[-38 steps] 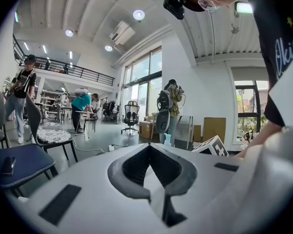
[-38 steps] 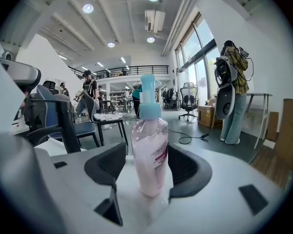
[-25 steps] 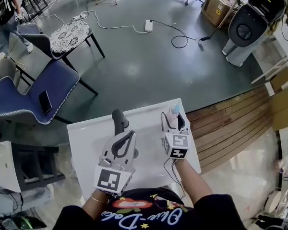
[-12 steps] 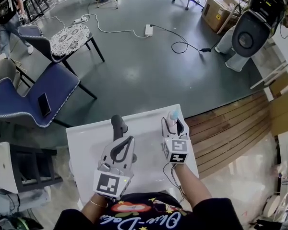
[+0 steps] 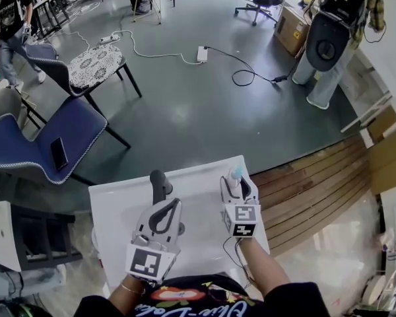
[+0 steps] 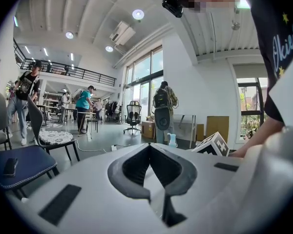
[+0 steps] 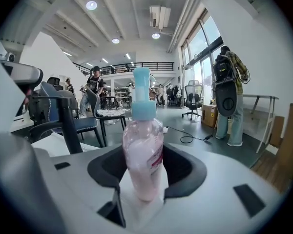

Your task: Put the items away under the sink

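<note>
I am picking up the pink bottle [image 7: 143, 150] that is standing on the white table [image 5: 119, 200]. My right claw [image 5: 237, 185] has just been closing and is now squeezing the bottle on both sides. My left claw [image 5: 176, 205] is pinched shut with nothing in it, near a dark stick thing [image 5: 160, 182]. Next, I think, I should be lifting the bottle gently and looking for the sink cupboard, which no view is showing.

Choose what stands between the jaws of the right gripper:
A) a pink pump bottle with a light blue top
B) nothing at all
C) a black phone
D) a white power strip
A: the right gripper view shows the pink pump bottle upright between the jaws of the right gripper, which have just been closing on it.
</note>
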The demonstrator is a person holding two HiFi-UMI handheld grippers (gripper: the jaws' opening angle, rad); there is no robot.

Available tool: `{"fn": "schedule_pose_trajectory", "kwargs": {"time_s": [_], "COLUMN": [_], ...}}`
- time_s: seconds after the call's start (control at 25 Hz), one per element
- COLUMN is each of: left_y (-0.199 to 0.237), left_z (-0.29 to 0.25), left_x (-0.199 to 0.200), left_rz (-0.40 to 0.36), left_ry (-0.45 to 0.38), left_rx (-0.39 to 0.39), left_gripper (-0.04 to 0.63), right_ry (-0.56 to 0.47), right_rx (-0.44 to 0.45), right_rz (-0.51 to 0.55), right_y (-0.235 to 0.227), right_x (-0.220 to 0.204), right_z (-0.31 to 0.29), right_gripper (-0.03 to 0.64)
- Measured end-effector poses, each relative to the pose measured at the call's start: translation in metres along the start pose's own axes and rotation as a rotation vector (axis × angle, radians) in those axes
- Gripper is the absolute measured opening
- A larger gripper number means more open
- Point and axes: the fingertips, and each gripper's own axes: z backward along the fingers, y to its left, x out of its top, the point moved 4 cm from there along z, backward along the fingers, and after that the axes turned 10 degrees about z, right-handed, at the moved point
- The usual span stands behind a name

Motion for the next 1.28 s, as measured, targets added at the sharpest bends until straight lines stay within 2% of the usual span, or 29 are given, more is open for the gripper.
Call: {"fn": "schedule_pose_trajectory", "kwargs": {"time_s": [0.52, 1.28], "left_y": [-0.011, -0.024], "left_z": [0.001, 0.020], "left_x": [0.001, 0.002], "left_rz": [-0.019, -0.028], "left_ry": [-0.006, -0.025], "left_rx": [-0.018, -0.036], "left_gripper": [0.008, 0.008], "right_ry": [0.014, -0.026], "right_rx": [0.015, 0.074], "right_rz": [0.006, 0.025], "right_y": [-0.005, 0.007], "right_x": [-0.004, 0.016], "right_z": [0.019, 0.054], "right_gripper": [0.217, 0.216]}}
